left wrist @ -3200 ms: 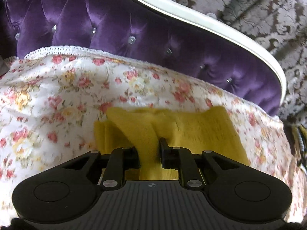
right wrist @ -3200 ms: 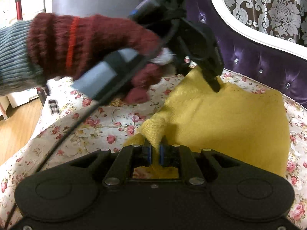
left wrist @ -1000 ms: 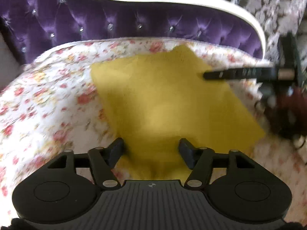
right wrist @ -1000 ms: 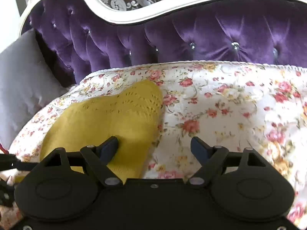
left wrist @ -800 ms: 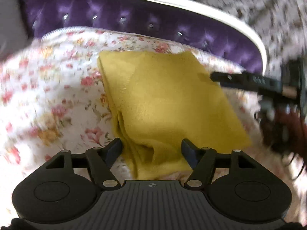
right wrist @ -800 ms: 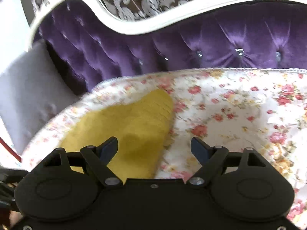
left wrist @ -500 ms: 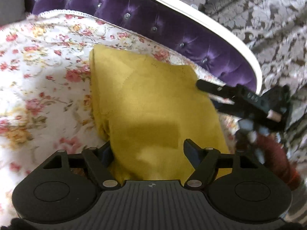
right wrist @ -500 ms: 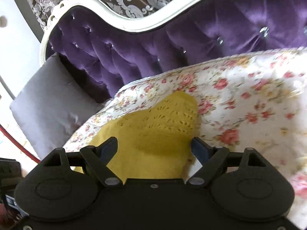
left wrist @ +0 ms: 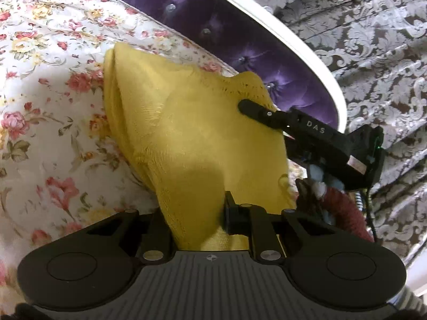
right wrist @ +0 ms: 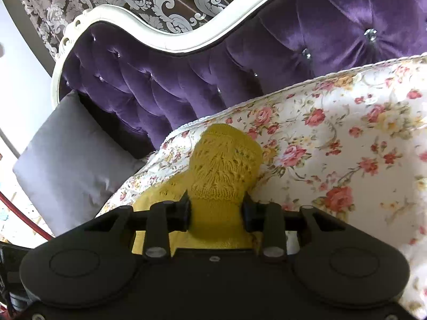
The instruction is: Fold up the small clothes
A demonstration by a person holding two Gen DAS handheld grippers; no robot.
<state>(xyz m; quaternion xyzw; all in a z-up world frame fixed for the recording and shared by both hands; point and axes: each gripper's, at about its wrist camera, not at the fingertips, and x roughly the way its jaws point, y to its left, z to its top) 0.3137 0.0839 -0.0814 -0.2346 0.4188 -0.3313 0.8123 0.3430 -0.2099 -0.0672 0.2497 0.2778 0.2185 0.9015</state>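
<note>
A yellow knitted garment (left wrist: 192,122) lies folded on the flowered sofa cover (left wrist: 40,112). My left gripper (left wrist: 197,213) is closing on its near edge; the cloth bunches between the jaws and hides the left finger. The other gripper (left wrist: 301,128) reaches in from the right and its finger rests on the garment's far corner. In the right wrist view the lacy knitted corner (right wrist: 224,165) stands up between the jaws of my right gripper (right wrist: 216,213), which press its sides.
The purple tufted sofa back (right wrist: 213,66) with a white rim (left wrist: 288,40) curves behind the seat. A grey cushion (right wrist: 66,165) lies at the left end. Patterned curtains (left wrist: 373,53) hang behind. A gloved hand (left wrist: 344,213) holds the right gripper.
Both grippers have narrowed from wide open onto the yellow garment. The left one took its near edge, the right one its lacy far corner. The cloth is now bunched and lifted there.
</note>
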